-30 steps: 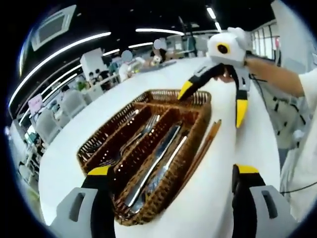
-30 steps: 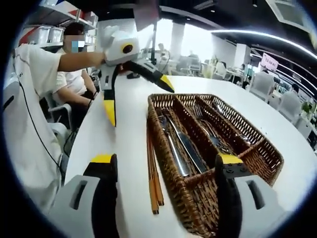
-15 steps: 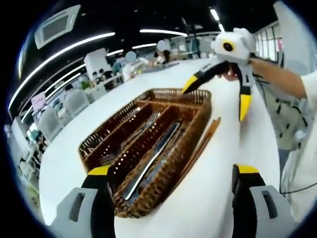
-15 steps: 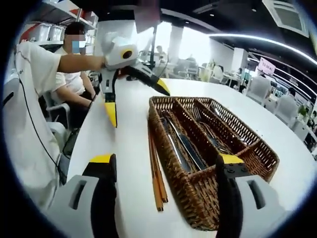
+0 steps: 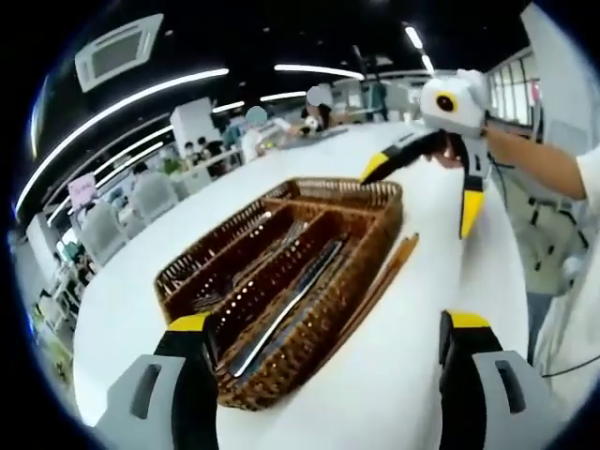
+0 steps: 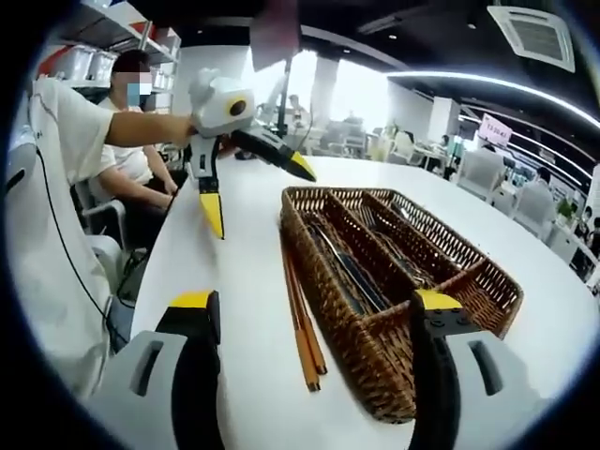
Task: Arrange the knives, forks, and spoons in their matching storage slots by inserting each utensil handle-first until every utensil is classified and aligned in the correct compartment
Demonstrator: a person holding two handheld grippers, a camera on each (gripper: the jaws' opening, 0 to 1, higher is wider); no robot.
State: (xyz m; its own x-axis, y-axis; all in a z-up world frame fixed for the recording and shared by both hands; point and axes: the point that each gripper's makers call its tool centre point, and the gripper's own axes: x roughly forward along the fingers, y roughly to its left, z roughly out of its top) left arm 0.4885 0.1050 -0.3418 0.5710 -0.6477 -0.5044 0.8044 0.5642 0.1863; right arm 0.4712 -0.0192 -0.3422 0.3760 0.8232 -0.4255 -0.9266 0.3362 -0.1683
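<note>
A: While both cams sit a bit further back than 1 s ago, the wicker tray point(image 5: 373, 217) stays put on the white table point(image 5: 122, 309), mid-frame in the left gripper view.

B: Cutlery?

A: All inside. Knives point(image 5: 286, 309) in the compartment nearest the tray's right wall, forks point(image 5: 246, 272) in the next one left. Third slot too blurred to tell. In the right gripper view the tray point(image 6: 375, 352) is centre-right, utensils point(image 6: 352, 272) lying lengthwise.

B: Anything outside it?

A: Brown chopsticks point(image 5: 380, 286), flat on the table, just beside the tray's right wall; in the right gripper view they point(image 6: 302, 323) run along its left wall.

B: Grippers?

A: Left gripper point(image 5: 323, 342) at frame bottom, jaws spread wide, nothing between them. Right gripper point(image 6: 314, 323) same, released and empty. Each shows in the other's view: right one point(image 5: 427, 187) upper right, higher in frame than before; left one point(image 6: 253, 192) upper left, jaws apart over the table's far end.

B: Person?

A: White sleeve point(image 6: 66, 112) at left edge.
</note>
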